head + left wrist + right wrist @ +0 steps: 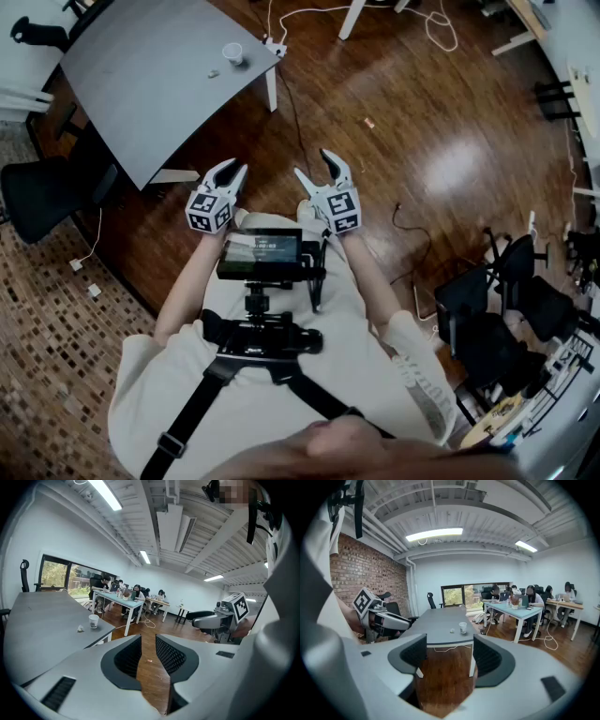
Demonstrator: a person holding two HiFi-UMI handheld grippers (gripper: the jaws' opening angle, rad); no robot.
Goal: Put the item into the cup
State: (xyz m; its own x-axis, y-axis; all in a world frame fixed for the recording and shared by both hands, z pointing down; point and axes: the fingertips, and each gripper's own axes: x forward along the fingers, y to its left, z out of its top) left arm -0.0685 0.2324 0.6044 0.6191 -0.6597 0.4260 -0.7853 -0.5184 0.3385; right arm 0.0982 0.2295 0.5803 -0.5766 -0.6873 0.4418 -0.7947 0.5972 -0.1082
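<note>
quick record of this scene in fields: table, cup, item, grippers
table: grey
cup: white, upright, near table corner
item: small, pale, on table beside cup, not in it
left gripper: open, empty, over floor
right gripper: open, empty, over floor
task: item not yet picked up

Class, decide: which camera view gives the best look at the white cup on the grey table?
The left gripper view: the cup stands side-on and unobstructed, a small crumpled item beside it. The right gripper view shows the cup smaller, farther off. The head view shows the cup from above, tiny, near the table corner.
</note>
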